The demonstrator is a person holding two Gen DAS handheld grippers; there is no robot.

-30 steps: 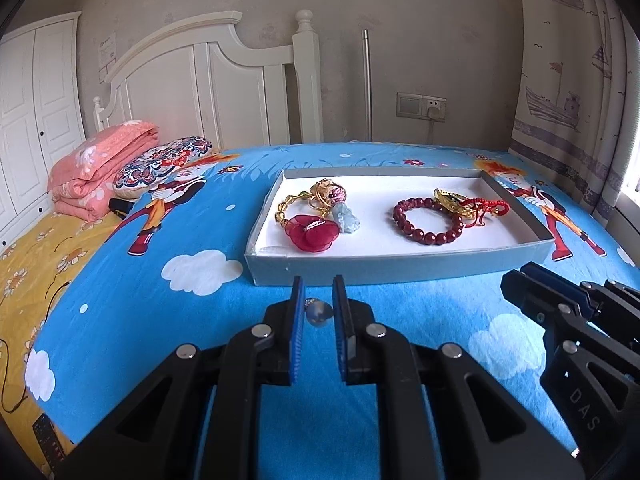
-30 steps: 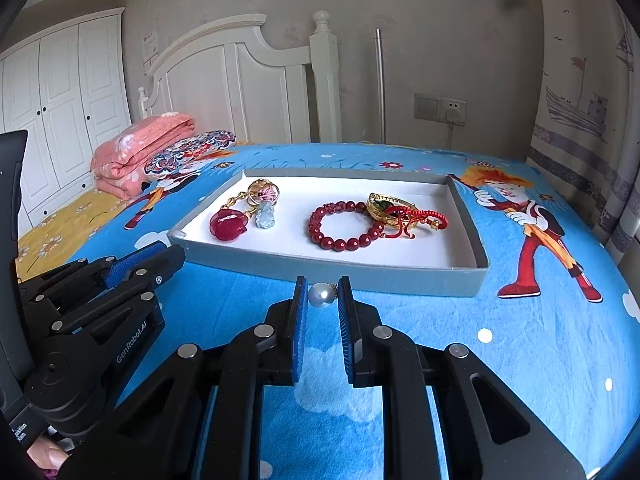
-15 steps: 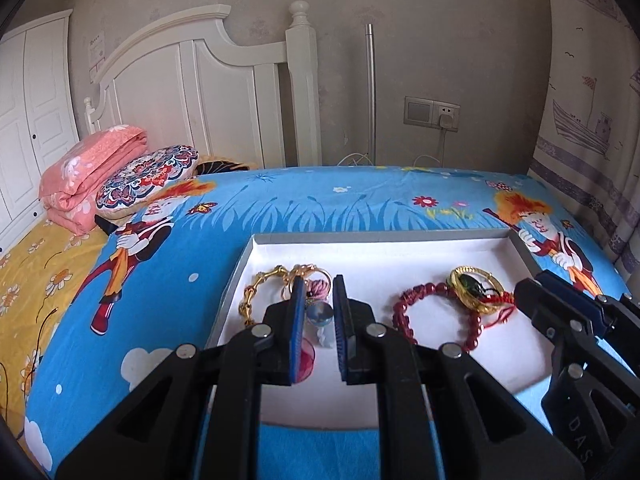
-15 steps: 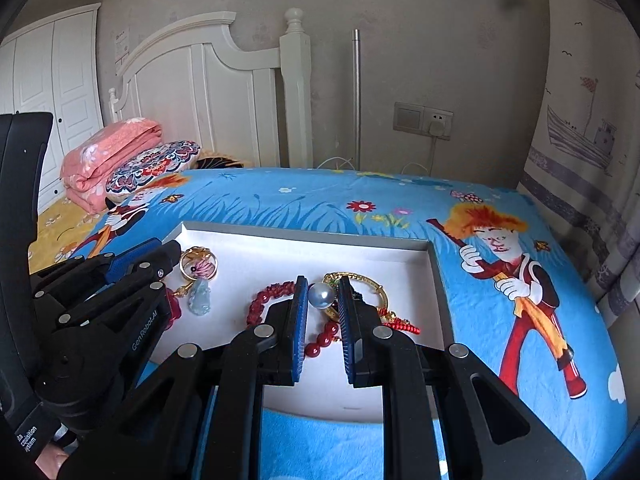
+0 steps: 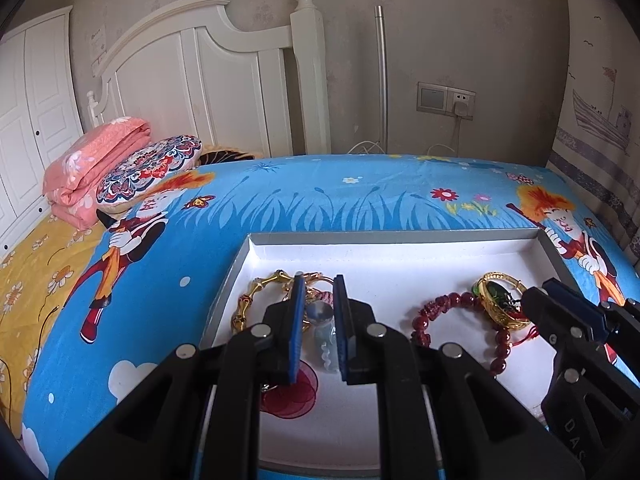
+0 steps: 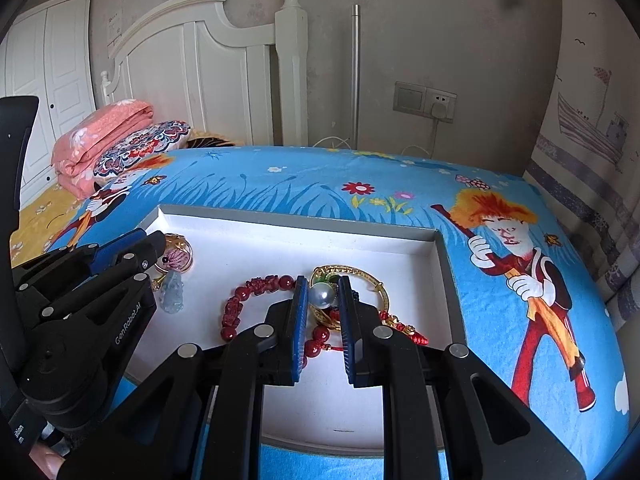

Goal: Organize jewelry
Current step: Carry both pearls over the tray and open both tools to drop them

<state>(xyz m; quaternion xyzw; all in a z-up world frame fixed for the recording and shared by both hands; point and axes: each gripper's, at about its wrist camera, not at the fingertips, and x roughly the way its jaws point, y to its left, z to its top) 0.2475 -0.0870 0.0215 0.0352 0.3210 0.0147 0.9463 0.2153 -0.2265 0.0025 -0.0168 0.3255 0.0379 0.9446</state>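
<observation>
White pearl [image 6: 322, 295] pinched in R gripper [image 6: 323, 300], over tray [image 6: 447, 280]

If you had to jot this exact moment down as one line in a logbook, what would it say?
left gripper: shut on pearl | right gripper: shut on second pearl | both above white tray | not released

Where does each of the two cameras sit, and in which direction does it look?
Left wrist: on the left gripper, looking along its fingers, over the tray, toward the headboard; right gripper at right.
Right wrist: on the right gripper, same direction; left gripper at left.
Shared: tray, red bead bracelet, headboard.
</observation>
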